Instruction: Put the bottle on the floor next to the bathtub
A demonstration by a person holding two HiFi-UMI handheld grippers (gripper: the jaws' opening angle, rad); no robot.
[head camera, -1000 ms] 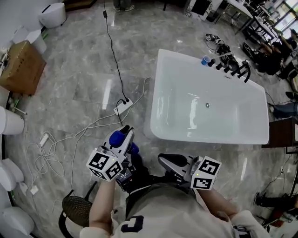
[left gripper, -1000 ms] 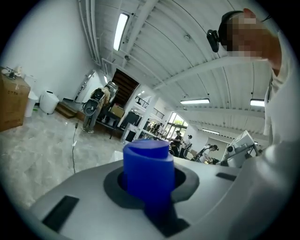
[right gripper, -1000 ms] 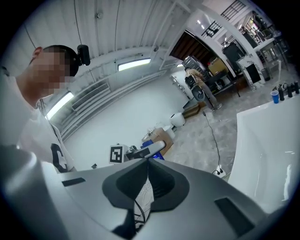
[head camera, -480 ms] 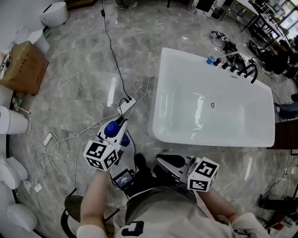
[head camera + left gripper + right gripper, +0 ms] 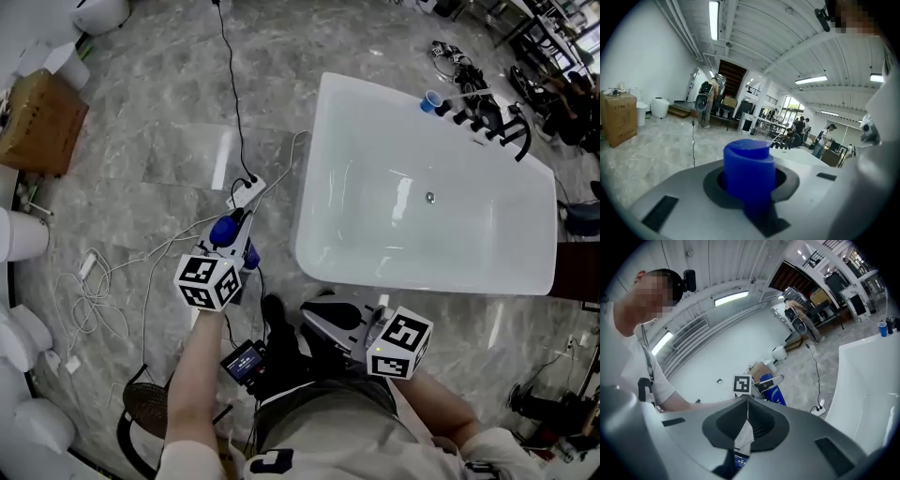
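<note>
Left gripper (image 5: 238, 246) clamped on the bottle (image 5: 750, 180), deep blue, round blue cap (image 5: 746, 149), right gripper (image 5: 746, 416) closed empty.

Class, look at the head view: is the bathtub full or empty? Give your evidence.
Empty, as far as shows: the bathtub has a bare white bottom, its drain is plainly visible, and there is no water line.

The blue bottle (image 5: 223, 232), gripped in the left claw (image 5: 239, 239), hangs above the marble floor (image 5: 169, 122) beside the white bathtub (image 5: 375, 141).
</note>
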